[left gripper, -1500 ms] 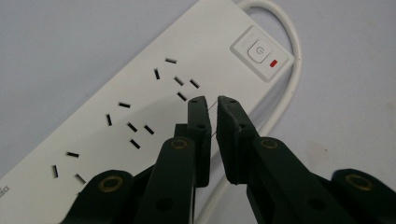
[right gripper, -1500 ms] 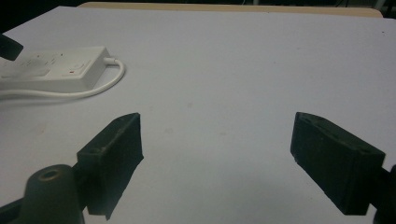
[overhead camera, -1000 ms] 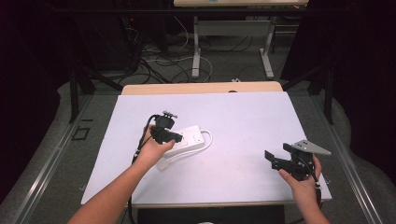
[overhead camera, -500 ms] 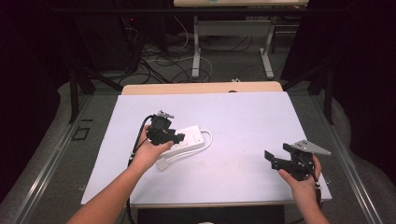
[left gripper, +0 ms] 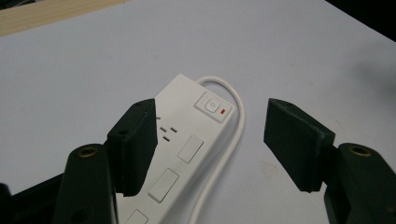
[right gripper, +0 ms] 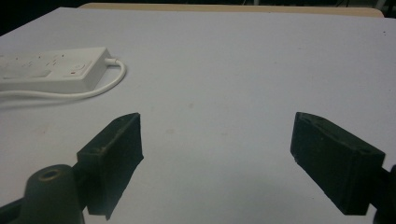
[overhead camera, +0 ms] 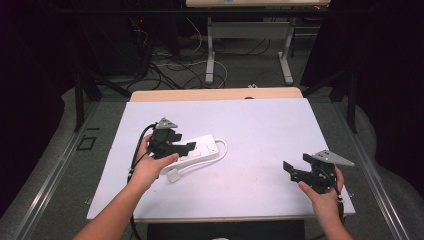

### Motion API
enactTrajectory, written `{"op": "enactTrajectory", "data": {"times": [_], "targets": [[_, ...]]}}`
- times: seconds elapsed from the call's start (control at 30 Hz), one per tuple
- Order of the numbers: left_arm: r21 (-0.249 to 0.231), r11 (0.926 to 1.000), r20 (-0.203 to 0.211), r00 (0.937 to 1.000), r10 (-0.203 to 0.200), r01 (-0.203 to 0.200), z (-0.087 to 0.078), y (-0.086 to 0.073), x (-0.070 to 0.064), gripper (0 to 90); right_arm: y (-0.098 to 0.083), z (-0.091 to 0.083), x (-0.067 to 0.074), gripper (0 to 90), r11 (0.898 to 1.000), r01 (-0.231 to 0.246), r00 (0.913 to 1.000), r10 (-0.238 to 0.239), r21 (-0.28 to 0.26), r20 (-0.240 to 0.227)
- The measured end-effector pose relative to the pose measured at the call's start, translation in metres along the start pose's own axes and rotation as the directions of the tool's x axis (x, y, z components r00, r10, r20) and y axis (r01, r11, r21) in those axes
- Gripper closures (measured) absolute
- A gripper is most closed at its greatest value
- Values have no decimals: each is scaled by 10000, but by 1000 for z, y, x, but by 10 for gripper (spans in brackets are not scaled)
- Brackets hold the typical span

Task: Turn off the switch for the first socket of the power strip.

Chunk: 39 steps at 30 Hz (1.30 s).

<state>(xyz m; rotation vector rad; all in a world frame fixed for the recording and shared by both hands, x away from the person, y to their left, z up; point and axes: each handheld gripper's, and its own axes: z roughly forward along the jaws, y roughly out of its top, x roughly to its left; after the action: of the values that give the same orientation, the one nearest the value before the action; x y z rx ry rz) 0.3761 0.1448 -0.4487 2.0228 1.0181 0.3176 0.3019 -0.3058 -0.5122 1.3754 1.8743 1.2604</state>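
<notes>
I see the white power strip [overhead camera: 197, 151] lying flat on the table, left of centre. Its switch with a red indicator [left gripper: 214, 106] faces up, and its white cord [left gripper: 232, 135] loops back alongside it.

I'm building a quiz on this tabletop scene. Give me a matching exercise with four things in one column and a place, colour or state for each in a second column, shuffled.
Column one:
1. power strip
2. left gripper
3. right gripper
4. indicator light

Column two:
A. red
B. white, lying on the left half of the table
C. just above the power strip; its jaws have just been opening, with the strip's switch end between them, unpressed
D. near the table's front right, jaws apart with nothing between them

Pairs: 1-B, 2-C, 3-D, 4-A
</notes>
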Motion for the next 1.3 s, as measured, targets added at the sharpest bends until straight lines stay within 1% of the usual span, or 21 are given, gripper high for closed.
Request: {"op": "enactTrajectory", "data": {"times": [0.03,0.13,0.23,0.33,0.4,0.47,0.5,0.57,0.6,0.63,0.67,0.7,0.73,0.8,0.93,0.97,1.03,1.07,1.2,1.23,1.3], "targets": [[-34,10000,-107,9999,-6,6,-3,-1,1,347,0,0,0,163,10000,-38,10000,38,13,-8],[-47,10000,-145,9999,-86,85,-10,-5,4,310,0,0,0,163,10000,14,10000,-14,34,0],[-148,9994,-94,9995,-308,307,-17,-9,9,289,0,0,0,163,10000,6,10000,-6,41,-3],[-373,9979,-167,9984,-540,534,-24,-14,13,239,0,0,0,163,10000,7,10000,-7,42,-2],[-525,9949,-170,9960,-873,863,-28,-18,14,199,0,0,0,163,10000,-3,10000,3,43,1],[-623,9931,-269,9946,-1007,989,-31,-22,15,166,0,0,0,163,10000,-7,10000,7,44,3],[-541,9938,-316,9946,-993,975,-34,-23,17,157,0,1,0,163,10000,-17,10000,17,-35,13],[-588,9934,-463,9938,-1010,982,-38,-26,19,147,0,0,0,163,10000,-6,10000,6,48,-2],[-655,9922,-485,9928,-1095,1063,-39,-28,19,133,0,0,0,163,10000,2,10000,-2,47,-2],[-652,9914,-516,9918,-1172,1137,-41,-30,20,112,0,0,0,163,10000,6,10000,-6,52,0],[-699,9917,-620,9917,-1127,1083,-43,-31,21,90,0,0,0,163,10000,41,10000,-41,49,-42],[-660,9914,-662,9909,-1175,1132,-45,-33,22,69,0,0,0,163,10000,40,10000,-40,41,-65],[-728,9905,-711,9900,-1221,1169,-46,-34,23,46,0,0,1,163,10000,12,10000,-12,48,-65],[-835,9892,-597,9903,-1255,1203,-49,-38,26,0,0,0,1,163,10000,-8,10000,9,48,-54],[-1057,9865,-675,9888,-1327,1252,-53,-47,30,2,0,0,1,163,10000,13,10000,-12,84,-72],[-1128,9854,-696,9882,-1361,1277,-53,-50,31,2,0,1,1,163,10000,23,10000,-23,15,-68],[-1273,9826,-820,9858,-1464,1354,-56,-55,35,2,0,0,1,163,10000,2,10000,-2,44,-40],[-1399,9786,-842,9829,-1637,1510,-56,-58,37,2,0,0,1,163,10000,-5,10000,5,3,-32],[-1610,9677,-991,9723,-2116,1942,-59,-68,46,2,0,0,1,163,10000,-45,10000,45,34,-20],[-1593,9667,-993,9710,-2177,2004,-59,-71,48,2,0,0,1,163,10000,-25,10000,25,61,-16],[-1596,9653,-1123,9677,-2258,2067,-59,-75,51,2,0,1,1,163,10000,-19,10000,19,36,-42]]}}
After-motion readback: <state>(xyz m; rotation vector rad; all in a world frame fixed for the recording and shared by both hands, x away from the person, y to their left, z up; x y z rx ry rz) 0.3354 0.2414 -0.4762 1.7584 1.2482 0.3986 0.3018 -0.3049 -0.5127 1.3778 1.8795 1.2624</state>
